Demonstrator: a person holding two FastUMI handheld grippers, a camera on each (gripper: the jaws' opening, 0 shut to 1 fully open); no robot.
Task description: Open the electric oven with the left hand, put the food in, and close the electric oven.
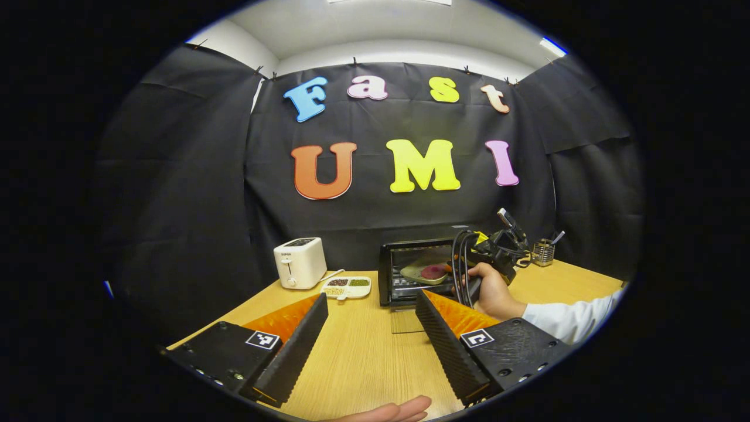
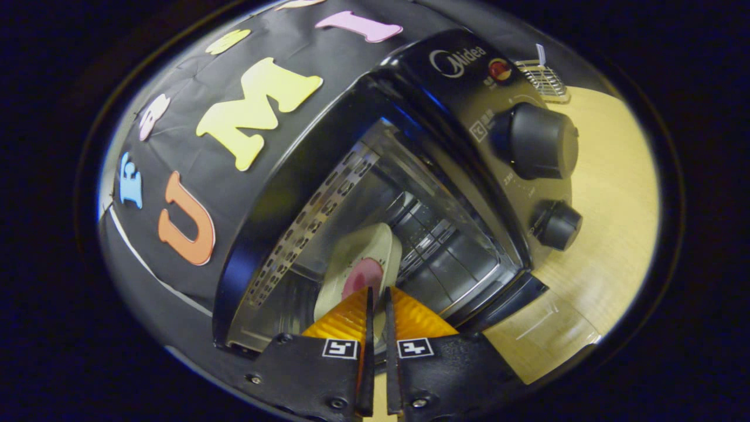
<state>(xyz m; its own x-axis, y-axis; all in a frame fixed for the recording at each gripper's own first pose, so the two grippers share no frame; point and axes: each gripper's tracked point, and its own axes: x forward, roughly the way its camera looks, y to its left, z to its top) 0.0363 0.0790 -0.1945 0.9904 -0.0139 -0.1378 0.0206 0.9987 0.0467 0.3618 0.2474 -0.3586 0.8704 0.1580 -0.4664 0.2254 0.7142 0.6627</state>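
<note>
step: put food in | right gripper (image 2: 378, 305) pinches plate (image 2: 358, 271) rim inside oven (image 2: 410, 193) | left gripper (image 1: 372, 334) wide open, holds nothing | tip: set plate flat, then let go

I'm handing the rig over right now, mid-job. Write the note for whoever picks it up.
Left gripper: open, held back over the table, holding nothing.
Right gripper: at the oven mouth, fingers nearly together on the rim of the plate; grip unconfirmed.
Done: oven door is down; plate with food sits inside the cavity.
Left: release the plate, pull right gripper out, close the door.
</note>
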